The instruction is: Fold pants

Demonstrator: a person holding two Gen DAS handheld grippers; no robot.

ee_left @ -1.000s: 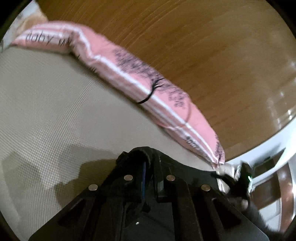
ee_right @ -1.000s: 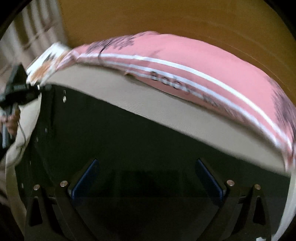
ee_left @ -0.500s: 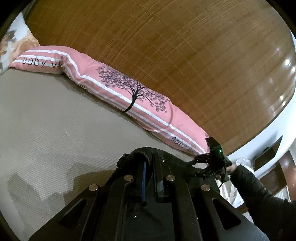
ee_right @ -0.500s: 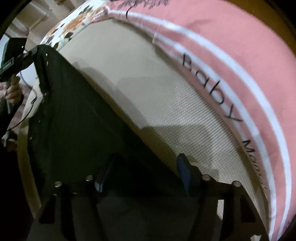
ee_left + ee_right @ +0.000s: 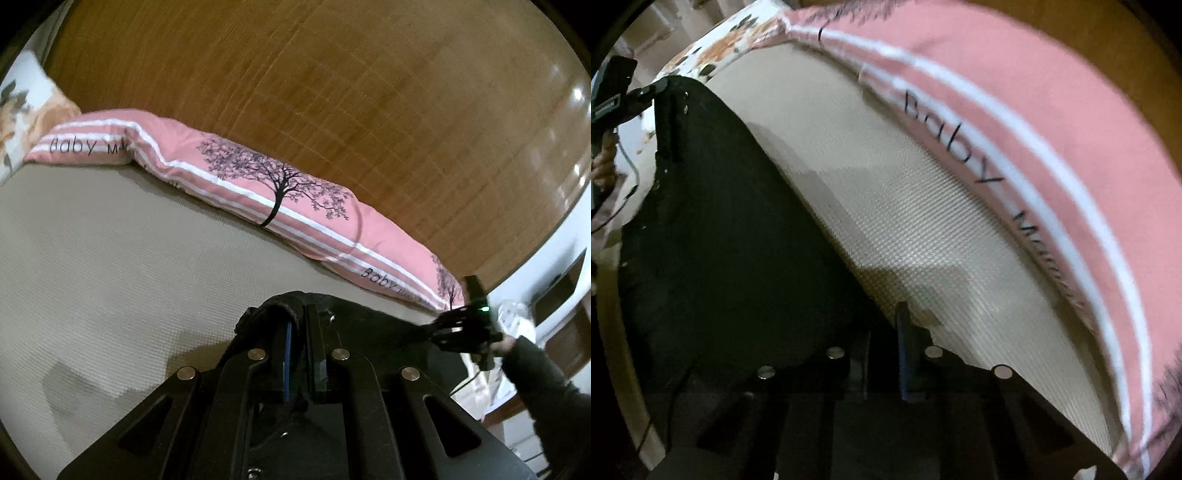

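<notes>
Black pants [image 5: 720,240] lie spread over the beige bed [image 5: 923,221], dark and low in detail. My left gripper [image 5: 297,314] is shut on a bunched corner of the pants [image 5: 369,325], a little above the bed. The cloth runs taut from there to my right gripper [image 5: 432,328], which a hand in a dark sleeve [image 5: 546,387] holds. In the right wrist view my right gripper [image 5: 886,325] points steeply down. Its jaws are closing, almost together, with the pants' edge pinched between them. The left gripper [image 5: 653,88] shows at the far corner.
A long pink pillow [image 5: 295,206] printed with a tree and lettering lies along the wooden headboard [image 5: 332,92]. A floral pillow [image 5: 22,110] sits at the far left. Beige bed surface [image 5: 110,258] stretches between the pants and the pillows. White furniture [image 5: 554,295] stands beyond the bed's right edge.
The right gripper's jaws went from wide open to nearly together on the pants' edge as it tipped down. The left gripper, still shut on the cloth, rose a little.
</notes>
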